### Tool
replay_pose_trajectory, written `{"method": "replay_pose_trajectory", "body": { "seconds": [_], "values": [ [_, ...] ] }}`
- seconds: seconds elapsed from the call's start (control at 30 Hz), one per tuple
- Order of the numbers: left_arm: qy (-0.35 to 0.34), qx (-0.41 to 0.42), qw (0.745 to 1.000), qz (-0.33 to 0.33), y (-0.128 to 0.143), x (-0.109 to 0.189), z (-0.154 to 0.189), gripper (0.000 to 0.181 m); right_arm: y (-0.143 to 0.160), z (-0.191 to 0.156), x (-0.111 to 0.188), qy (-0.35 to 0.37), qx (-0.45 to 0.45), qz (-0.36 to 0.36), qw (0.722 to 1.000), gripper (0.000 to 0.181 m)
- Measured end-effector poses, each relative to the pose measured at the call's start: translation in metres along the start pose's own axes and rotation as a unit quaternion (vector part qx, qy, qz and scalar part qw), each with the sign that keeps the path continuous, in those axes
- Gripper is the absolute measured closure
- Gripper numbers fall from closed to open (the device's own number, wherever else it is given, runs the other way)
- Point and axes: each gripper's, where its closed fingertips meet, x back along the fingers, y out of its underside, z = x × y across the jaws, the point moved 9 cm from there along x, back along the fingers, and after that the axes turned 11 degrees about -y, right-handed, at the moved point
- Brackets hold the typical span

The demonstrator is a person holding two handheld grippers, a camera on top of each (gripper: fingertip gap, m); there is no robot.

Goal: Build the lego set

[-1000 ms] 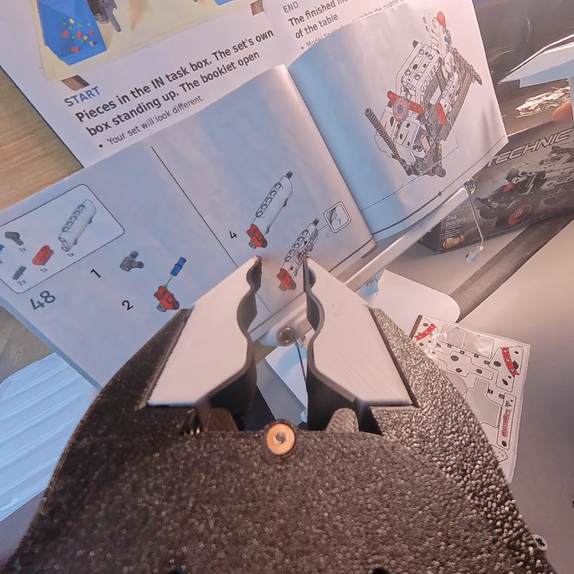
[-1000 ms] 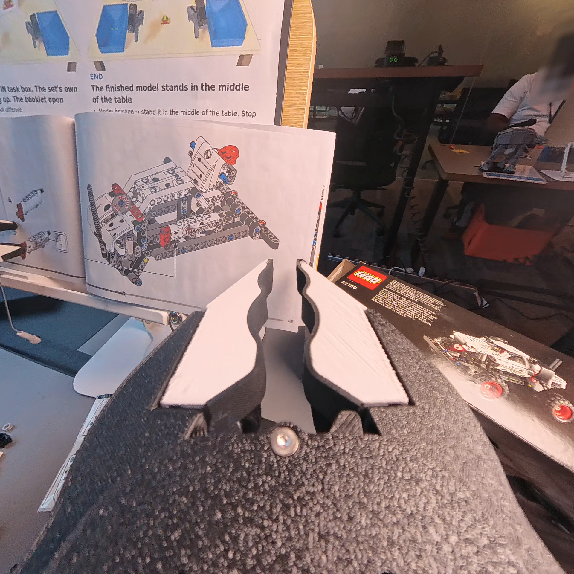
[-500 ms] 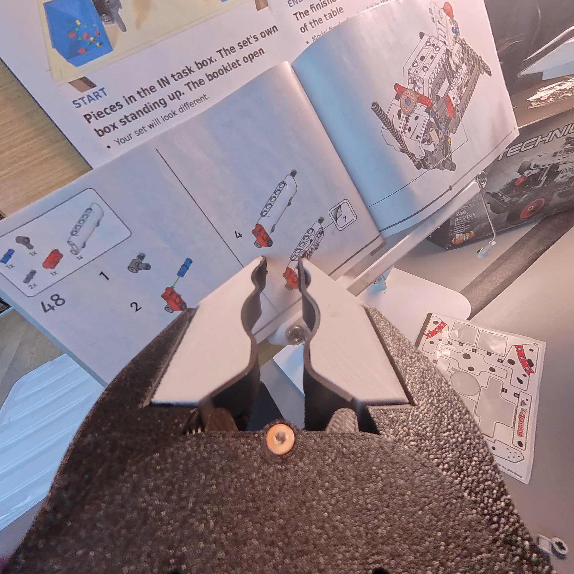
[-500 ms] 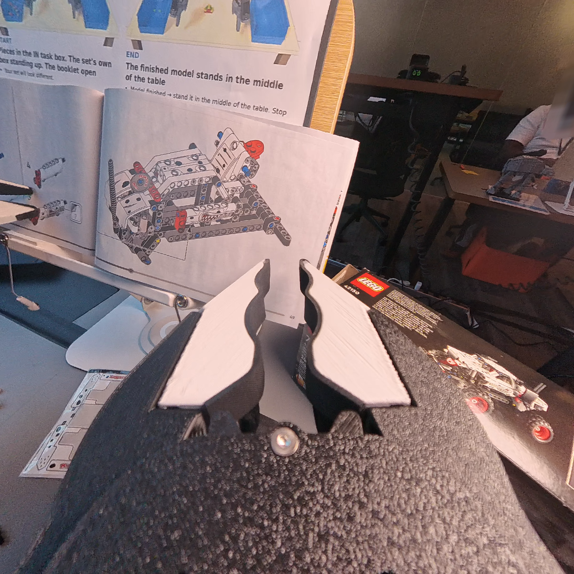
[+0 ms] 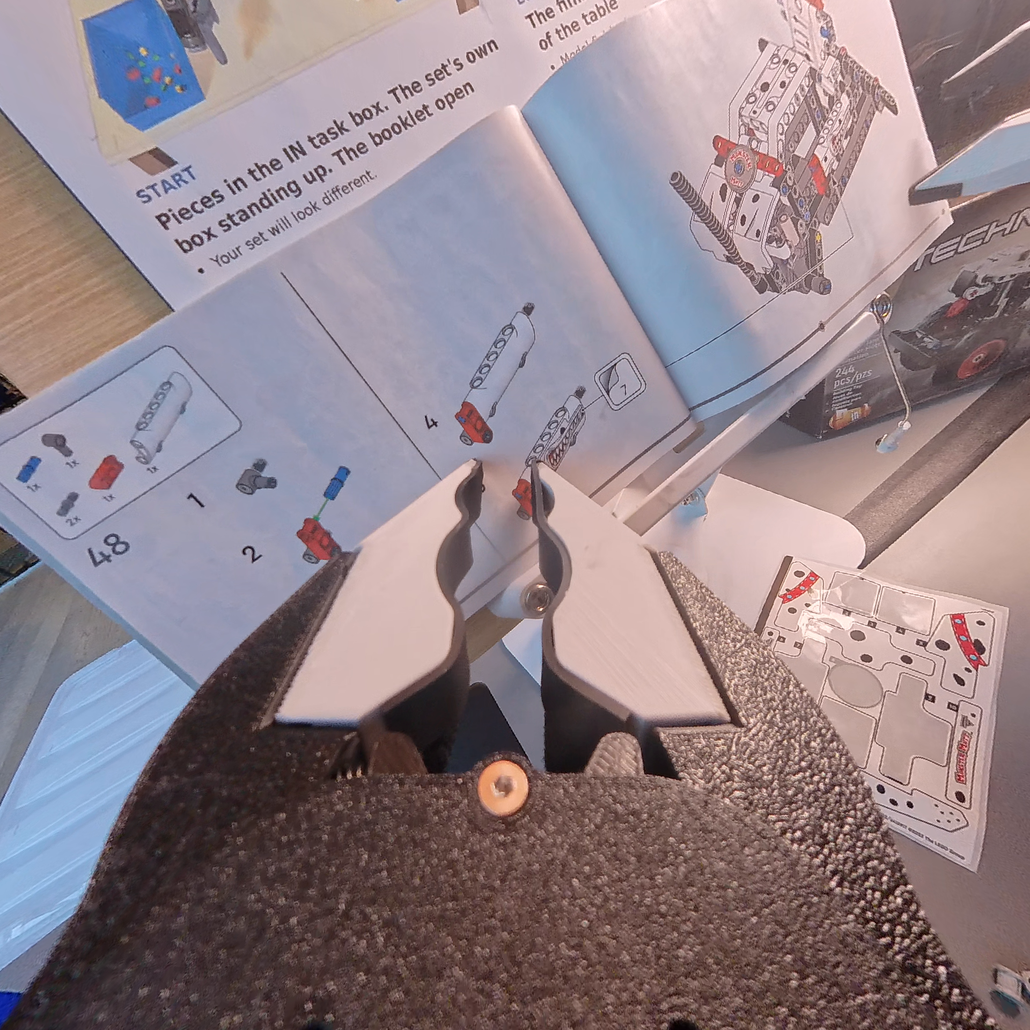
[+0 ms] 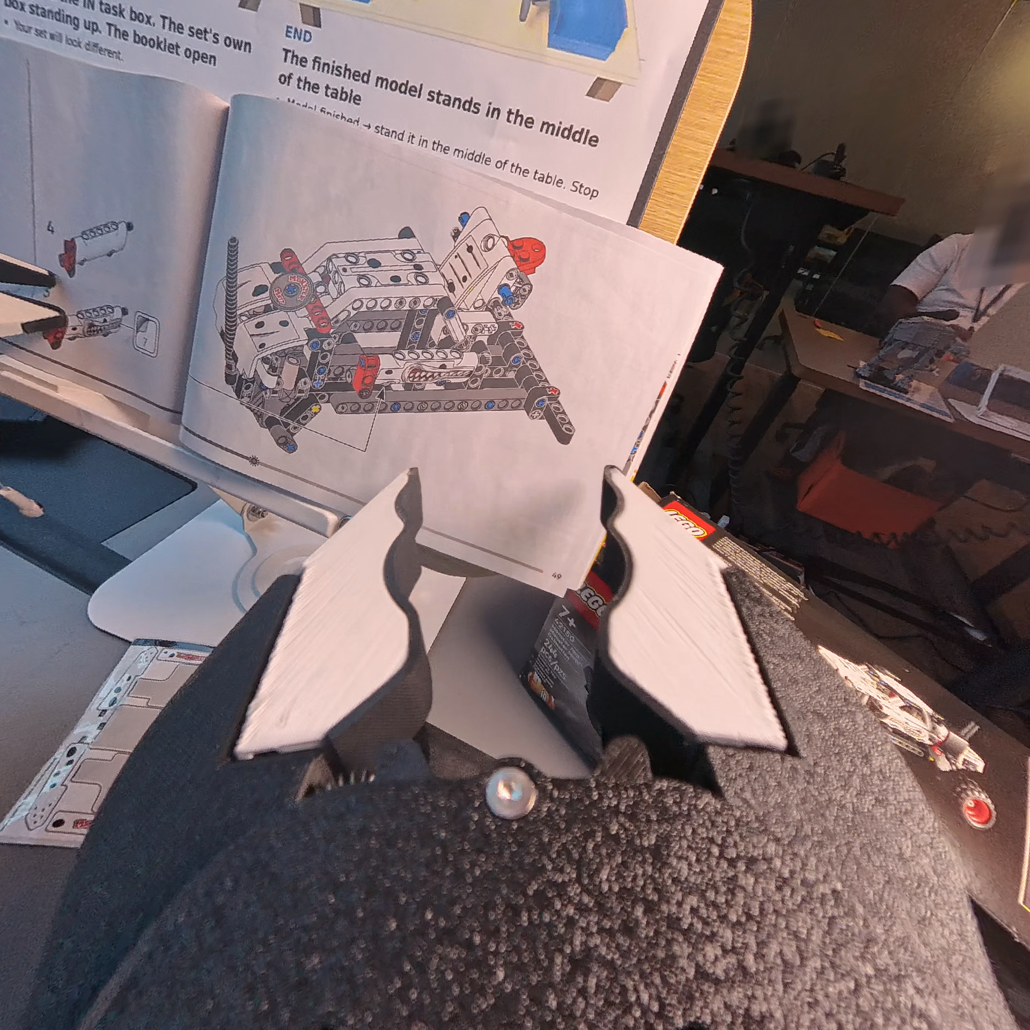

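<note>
A: Left gripper (image 5: 504, 471): jaws narrowly apart, nothing between them. Tips sit in front of the lower edge of the left page of the instruction booklet (image 5: 390, 345); contact with the paper cannot be judged.

B: Right gripper (image 6: 508, 474)?

A: Jaws spread wide, empty. Tips sit at the bottom edge of the booklet's right page, near its outer corner.

B: Booklet position?

A: Open, propped upright on a white stand (image 6: 184, 585), in front of a printed task sheet (image 5: 312, 111).

B: Other set items?

A: Sticker sheet (image 5: 892, 702) flat on the grey table (image 5: 947, 501), right of the stand. The dark set box (image 6: 892, 719) lies flat behind and right of the booklet. No loose bricks identifiable.

B: Background?

A: A seated person (image 6: 947, 278) at a far desk.
</note>
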Motion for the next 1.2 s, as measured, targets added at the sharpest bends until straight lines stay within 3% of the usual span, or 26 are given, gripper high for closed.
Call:
{"method": "replay_pose_trajectory", "body": {
  "seconds": [0.2,0.57,1.0,1.2],
  "values": [
    [-0.004,-0.004,1.000,0.000,0.000,0.000,0.001,0.165,-0.002,-0.005,-0.007,0.017,0.003,-0.003,1.000,0.095],
    [-0.007,-0.012,1.000,0.002,0.001,-0.001,0.001,0.165,0.002,-0.008,-0.014,0.008,-0.013,-0.002,1.000,0.091],
    [-0.008,-0.011,1.000,0.004,0.002,-0.002,0.001,0.165,0.004,-0.014,-0.015,-0.007,-0.011,0.004,1.000,0.102],
    [-0.004,-0.006,1.000,0.002,0.001,-0.001,0.001,0.164,0.002,-0.022,-0.014,-0.024,0.000,0.006,1.000,0.122]
  ]
}}
